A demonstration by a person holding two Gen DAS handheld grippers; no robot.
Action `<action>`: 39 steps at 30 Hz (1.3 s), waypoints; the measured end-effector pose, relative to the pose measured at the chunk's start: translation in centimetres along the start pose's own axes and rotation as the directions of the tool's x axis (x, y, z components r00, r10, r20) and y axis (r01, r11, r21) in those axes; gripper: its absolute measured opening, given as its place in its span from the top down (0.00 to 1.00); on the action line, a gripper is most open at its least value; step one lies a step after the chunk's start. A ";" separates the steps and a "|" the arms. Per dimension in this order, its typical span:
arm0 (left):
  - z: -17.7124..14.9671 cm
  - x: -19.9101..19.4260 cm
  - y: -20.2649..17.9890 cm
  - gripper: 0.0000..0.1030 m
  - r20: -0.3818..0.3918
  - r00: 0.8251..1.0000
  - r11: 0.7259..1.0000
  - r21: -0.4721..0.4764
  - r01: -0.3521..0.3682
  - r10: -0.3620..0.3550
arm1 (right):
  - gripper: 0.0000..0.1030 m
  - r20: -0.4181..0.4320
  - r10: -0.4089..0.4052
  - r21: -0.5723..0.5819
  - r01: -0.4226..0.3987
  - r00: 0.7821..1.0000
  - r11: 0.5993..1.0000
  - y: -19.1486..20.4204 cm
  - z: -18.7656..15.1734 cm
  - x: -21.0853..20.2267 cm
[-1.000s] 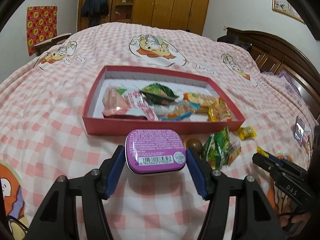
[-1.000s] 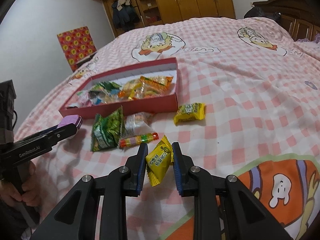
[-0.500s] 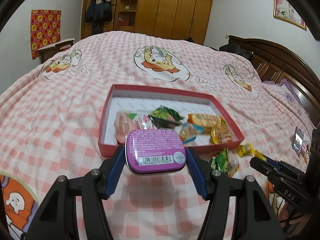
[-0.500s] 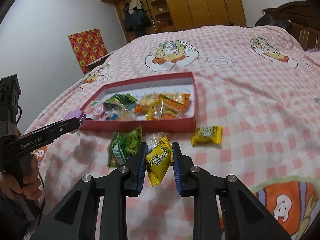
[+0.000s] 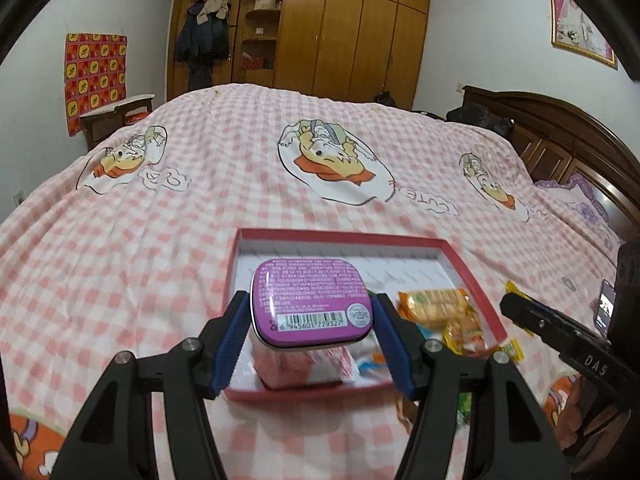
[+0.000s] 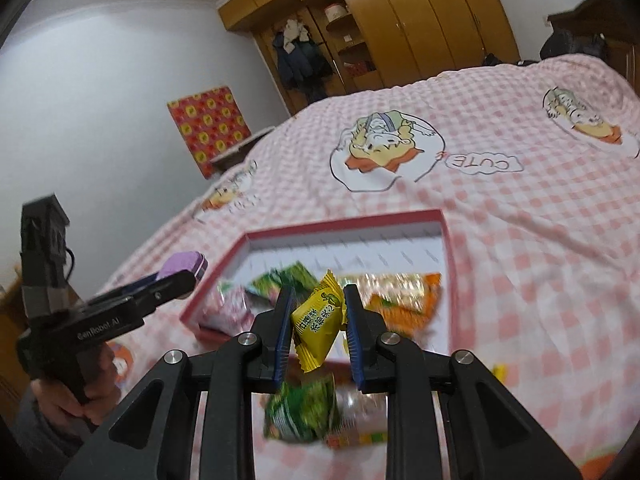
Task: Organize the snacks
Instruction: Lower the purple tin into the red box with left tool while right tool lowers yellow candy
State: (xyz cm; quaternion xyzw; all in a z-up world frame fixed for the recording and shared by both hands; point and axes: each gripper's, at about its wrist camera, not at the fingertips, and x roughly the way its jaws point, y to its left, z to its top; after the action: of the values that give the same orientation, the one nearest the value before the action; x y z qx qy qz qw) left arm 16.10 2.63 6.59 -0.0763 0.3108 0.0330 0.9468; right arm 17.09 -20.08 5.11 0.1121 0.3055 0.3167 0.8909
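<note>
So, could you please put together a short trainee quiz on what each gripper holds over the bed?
1. True or false: the left gripper holds a purple tin.
2. What does the right gripper hold: A) a green packet, B) a yellow packet, C) nothing?
3. Fill in: the snacks go into the red ____.

Key: 1 true; 2 B; 3 box.
</note>
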 end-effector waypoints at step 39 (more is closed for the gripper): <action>-2.1 5.0 1.8 0.37 -0.041 0.998 0.999 0.015 -0.036 0.037 | 0.70 -0.070 -0.048 -0.126 0.039 0.996 0.991 0.7 -2.5 6.0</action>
State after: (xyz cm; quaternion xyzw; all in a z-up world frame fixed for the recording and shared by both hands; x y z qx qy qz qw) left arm 18.74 4.11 1.70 -0.0647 0.3319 0.0464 0.9400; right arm 18.89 -15.69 0.58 0.0378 0.3200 0.3194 0.8911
